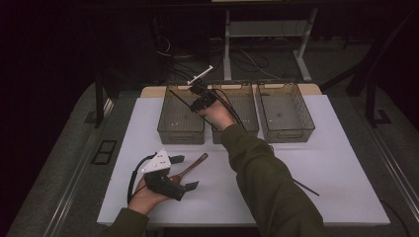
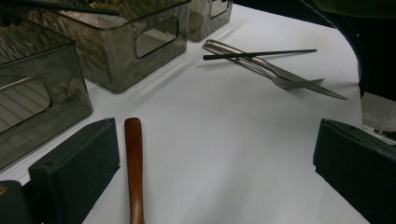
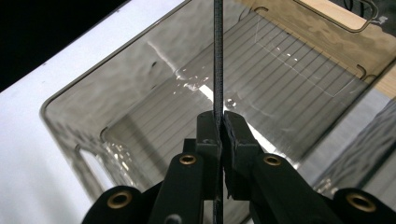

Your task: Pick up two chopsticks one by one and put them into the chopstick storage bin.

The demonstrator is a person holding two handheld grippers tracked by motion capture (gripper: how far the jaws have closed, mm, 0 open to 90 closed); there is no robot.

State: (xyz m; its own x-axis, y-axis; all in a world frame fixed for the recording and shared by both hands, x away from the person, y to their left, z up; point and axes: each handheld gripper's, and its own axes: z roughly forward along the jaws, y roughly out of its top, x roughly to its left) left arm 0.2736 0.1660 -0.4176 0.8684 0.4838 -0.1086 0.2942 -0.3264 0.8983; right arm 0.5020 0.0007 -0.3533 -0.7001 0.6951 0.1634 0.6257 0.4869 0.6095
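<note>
While the right tongs [image 3: 219,126] are clenched on a black chopstick [image 3: 217,56], they hang over the left bin [image 1: 181,129] of three smoky bins at the far side of the worktop [image 1: 341,168]. In the right gripper view the stick runs straight toward 12 o'clock from the pads, its long axis crossing the bin's ribbed floor, so the likely coming move, lowering and letting go, turns on that axis fitting inside the bin's walls; I judge it would clear lengthwise, though the stick's far tip is cut off at the top edge and its lower end is hidden behind the tongs. In the high view the stick slants toward 10 o'clock from the right hand [image 1: 217,114], over the bin's inner rim. The left tongs [image 1: 184,173] rest released on the worktop at 7 o'clock from the bins, with a wooden handle [image 2: 134,168] lying between the jaws, just beside the left one and not gripped; what tool it belongs to cannot be told. A second chopstick [image 2: 259,54] lies across a fork [image 2: 285,83] and knife [image 2: 327,91] toward 1 o'clock in the left gripper view, near the middle bin [image 2: 135,44]; in the high view the right sleeve [image 1: 267,182] covers most of these.
</note>
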